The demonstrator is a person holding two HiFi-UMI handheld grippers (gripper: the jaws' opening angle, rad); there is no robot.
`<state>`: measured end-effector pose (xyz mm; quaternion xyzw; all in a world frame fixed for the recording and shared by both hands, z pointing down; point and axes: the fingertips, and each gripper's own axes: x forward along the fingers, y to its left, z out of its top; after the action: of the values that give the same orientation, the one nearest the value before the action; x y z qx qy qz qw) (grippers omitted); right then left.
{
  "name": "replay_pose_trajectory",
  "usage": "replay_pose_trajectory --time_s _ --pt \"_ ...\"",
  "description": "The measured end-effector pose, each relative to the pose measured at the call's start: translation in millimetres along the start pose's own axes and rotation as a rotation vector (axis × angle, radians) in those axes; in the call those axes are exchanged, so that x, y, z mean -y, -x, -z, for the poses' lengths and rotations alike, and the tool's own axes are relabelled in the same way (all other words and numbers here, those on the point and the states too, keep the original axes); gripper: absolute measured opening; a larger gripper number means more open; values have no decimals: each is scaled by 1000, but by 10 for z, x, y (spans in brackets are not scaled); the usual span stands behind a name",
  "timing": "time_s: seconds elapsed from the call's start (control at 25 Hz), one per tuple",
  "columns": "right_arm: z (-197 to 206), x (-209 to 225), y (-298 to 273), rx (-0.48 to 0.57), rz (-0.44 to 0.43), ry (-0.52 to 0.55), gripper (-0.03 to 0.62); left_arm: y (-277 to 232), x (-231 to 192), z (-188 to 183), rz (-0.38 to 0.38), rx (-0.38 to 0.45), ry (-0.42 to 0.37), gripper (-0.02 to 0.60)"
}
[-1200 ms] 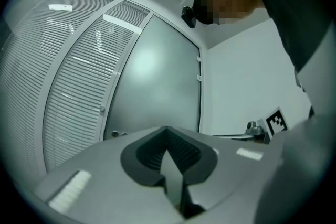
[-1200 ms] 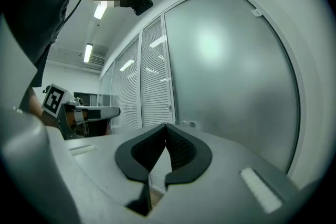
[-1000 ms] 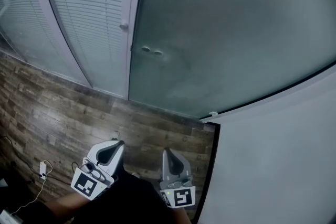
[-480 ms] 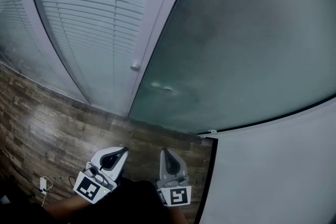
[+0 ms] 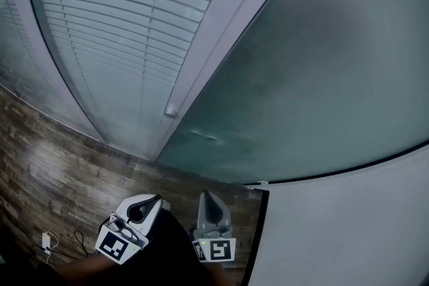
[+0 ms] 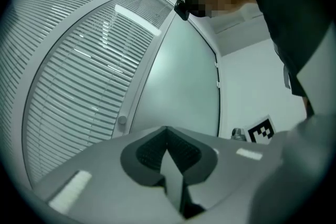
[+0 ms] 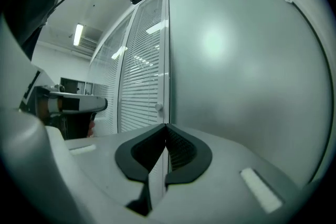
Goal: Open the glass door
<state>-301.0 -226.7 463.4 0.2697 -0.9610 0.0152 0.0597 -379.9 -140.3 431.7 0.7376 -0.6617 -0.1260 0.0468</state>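
Facing glass door [image 5: 315, 77], left gripper [image 5: 154, 198], right gripper [image 5: 204, 195], jaws together (nothing held)

Stepped closer to the door [image 5: 315, 70], now filling more of the head view and leaning further right along its frame [image 5: 221, 43]. Brought the knob [image 5: 171, 110] lower and slightly right in that view, likewise the two small marks [image 5: 204, 137] below it. Left less floor [image 5: 60, 171] showing, with the plug [image 5: 45, 242] slid towards the bottom left corner. Dropped the left gripper [image 5: 155, 198] lower in the view and shifted the right gripper [image 5: 203, 195] left, nearer to it.
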Motion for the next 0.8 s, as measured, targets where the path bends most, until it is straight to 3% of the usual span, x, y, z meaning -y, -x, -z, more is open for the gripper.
replay_pose_trajectory --time_s 0.12,0.2,0.36,0.52,0.8 --pt "-32 29 -125 0 -20 51 3 -92 -57 -118 -7 17 -18 -2" --pt "155 111 -190 10 -19 50 3 -122 -46 3 -8 23 -50 -2" --pt "588 335 -337 10 2 4 7 -195 -72 321 -22 12 -76 -2" --pt "962 521 -579 -30 13 -56 55 -255 -193 468 -47 4 -76 -2" --pt "1110 703 -936 -61 6 -94 83 -392 -203 424 -72 4 -85 -2"
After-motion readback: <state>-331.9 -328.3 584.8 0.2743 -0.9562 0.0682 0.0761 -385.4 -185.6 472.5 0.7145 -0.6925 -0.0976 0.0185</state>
